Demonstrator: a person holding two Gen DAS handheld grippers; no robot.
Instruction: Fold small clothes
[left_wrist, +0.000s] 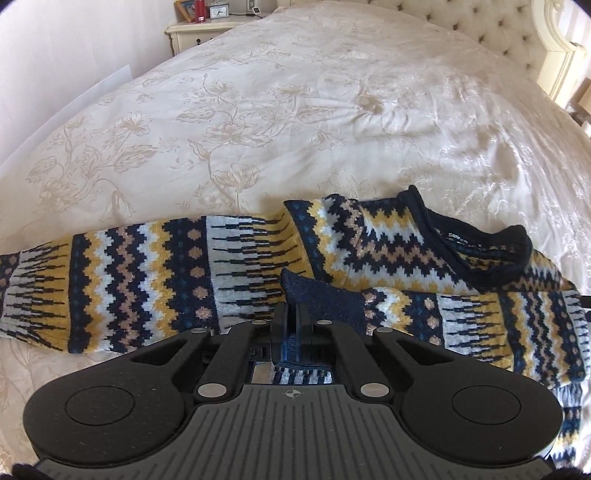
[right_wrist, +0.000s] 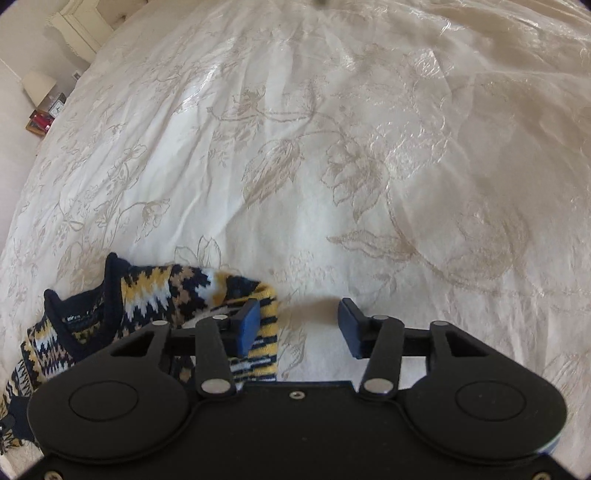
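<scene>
My left tongs (left_wrist: 293, 314) are clamped on the navy cuff (left_wrist: 317, 295) of one sleeve of the patterned sweater (left_wrist: 388, 236), with that sleeve drawn across the body below the neckline (left_wrist: 480, 243). The other sleeve (left_wrist: 110, 280) lies stretched out flat toward the left of that view. The sweater lies on the bed, on a cream floral bedspread (left_wrist: 295, 110).

My right tongs (right_wrist: 295, 325) stand apart with nothing between them. Their left pad sits over the sweater's shoulder edge (right_wrist: 266, 325), while the right pad is over bare bedspread.

The risks, as I judge them:
- I hold only the cuff's edge, so the knit could slip free if I pull sideways.
- Dragging the sleeve may tow the whole sweater along the slick bedspread and skew the fold.
- If my right tongs close where they are, they may pinch bedspread together with the knit, or miss the knit altogether.
- The folded sleeve looks bunched near the cuff, so pressing it down now could set a crease.

A small label sits inside the neckline, with pale lettering too blurred to read. On the nightstand (left_wrist: 195, 33) a clock face shows, but I cannot read it.
</scene>
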